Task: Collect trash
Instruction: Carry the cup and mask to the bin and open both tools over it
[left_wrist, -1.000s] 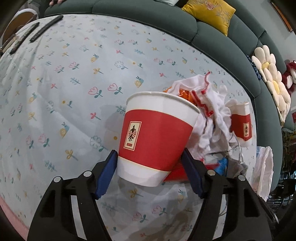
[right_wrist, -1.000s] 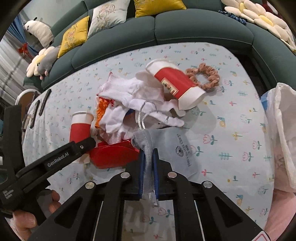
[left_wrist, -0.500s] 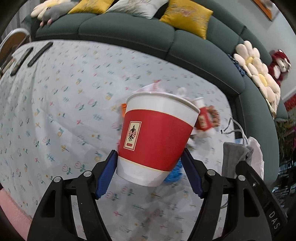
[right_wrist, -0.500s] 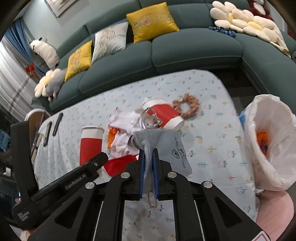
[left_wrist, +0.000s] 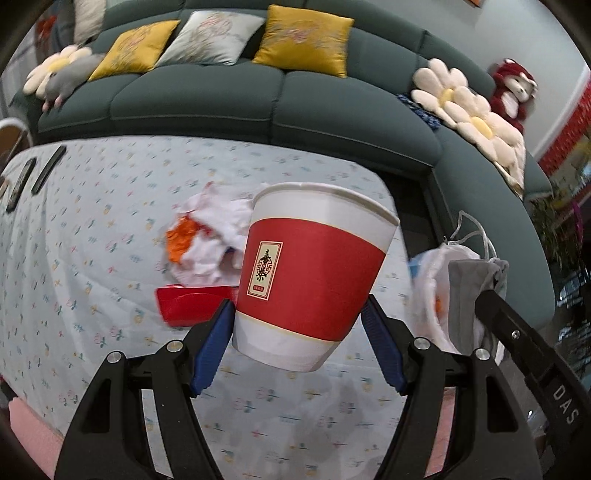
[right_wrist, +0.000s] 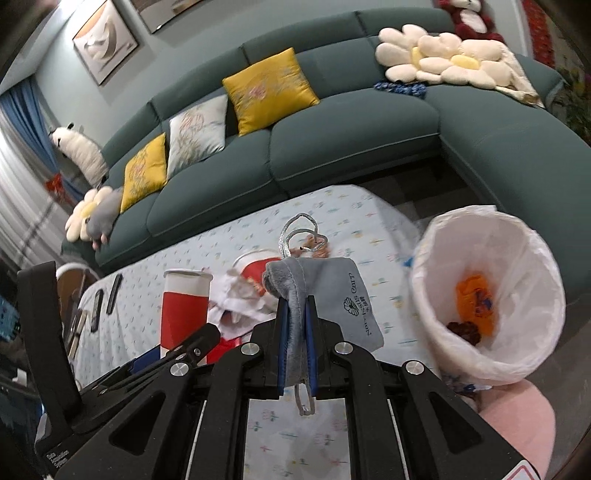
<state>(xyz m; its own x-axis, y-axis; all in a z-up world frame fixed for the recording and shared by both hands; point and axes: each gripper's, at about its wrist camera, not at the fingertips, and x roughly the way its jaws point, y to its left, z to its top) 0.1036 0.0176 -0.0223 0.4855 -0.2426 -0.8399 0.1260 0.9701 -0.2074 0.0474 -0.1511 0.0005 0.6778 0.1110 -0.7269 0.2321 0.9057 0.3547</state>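
A red-and-white paper cup (left_wrist: 310, 273) is clamped in the left gripper (left_wrist: 297, 345) and a grey drawstring pouch (right_wrist: 325, 295) is pinched in the right gripper (right_wrist: 295, 347), both held clear of the table and near the lined bin (right_wrist: 491, 291). Some scraps are already binned, but crumpled white wrappers (left_wrist: 210, 236), a red box (left_wrist: 192, 304) and a second cup (right_wrist: 255, 269) are left, so collection is judged partly done. The floral tablecloth (left_wrist: 92, 258) is bordered by a teal sofa (right_wrist: 332, 147).

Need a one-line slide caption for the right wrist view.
Right gripper holds a grey drawstring pouch beside the lined trash bin.
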